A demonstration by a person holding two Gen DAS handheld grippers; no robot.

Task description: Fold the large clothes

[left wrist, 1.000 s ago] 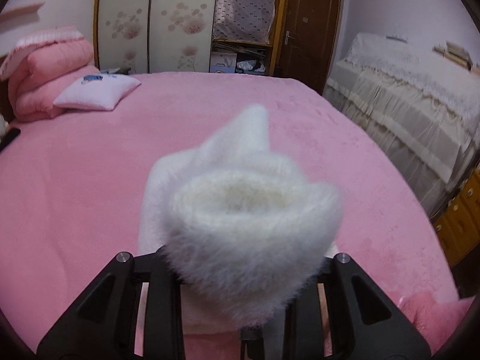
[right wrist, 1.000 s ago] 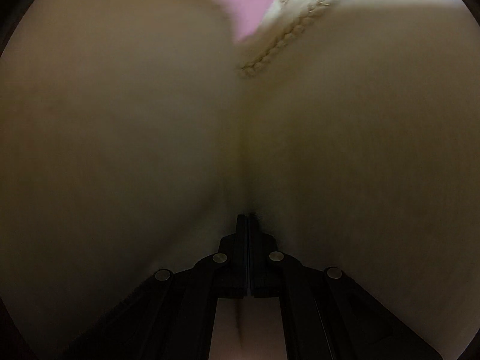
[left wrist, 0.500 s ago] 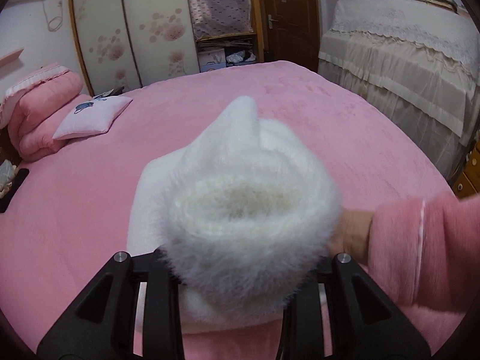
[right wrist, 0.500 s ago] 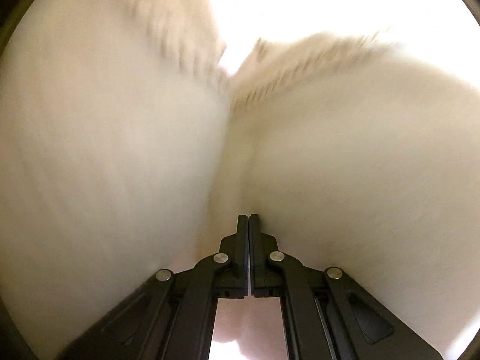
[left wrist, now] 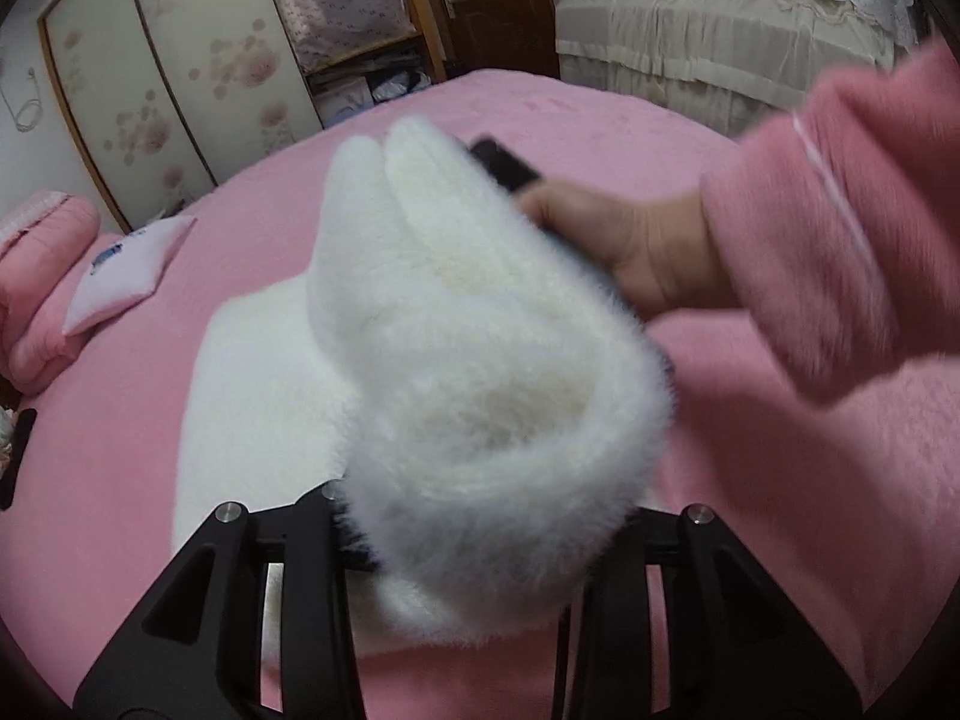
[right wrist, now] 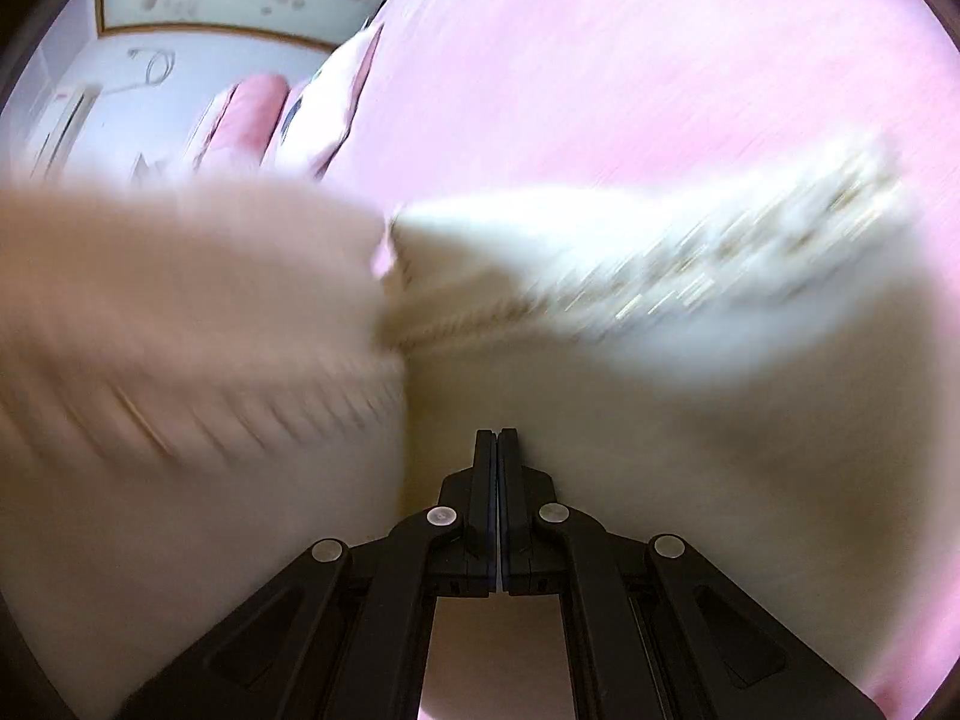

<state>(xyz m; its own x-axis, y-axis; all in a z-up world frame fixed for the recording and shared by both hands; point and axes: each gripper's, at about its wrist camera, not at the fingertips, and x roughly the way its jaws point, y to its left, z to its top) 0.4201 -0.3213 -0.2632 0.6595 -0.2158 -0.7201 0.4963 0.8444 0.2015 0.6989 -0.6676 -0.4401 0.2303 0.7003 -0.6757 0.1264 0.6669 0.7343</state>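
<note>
Basically mid-fold: left gripper (left wrist: 474, 540) was opening around the fluffy white garment (left wrist: 480, 372), right gripper (right wrist: 498, 450) pinched it tight; next, lay it onto the bed (left wrist: 540, 114)

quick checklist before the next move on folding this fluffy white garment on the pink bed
1. Left gripper on the fluffy white fleece garment: a thick fold lies between its jaws, which are opening; whether the pads press it, cannot tell.
2. Right gripper grip: jaws shut on the garment's cloth, ok.
3. Landing spot: the garment's lower layer lies flat on the pink bedspread, ok.
4. Edges lined up: both views blurred, cannot tell.
5. Path: the person's right hand in the pink fleece sleeve is close behind the lifted fold, not ok.
6. Small pale pillow well away, ok.
</note>
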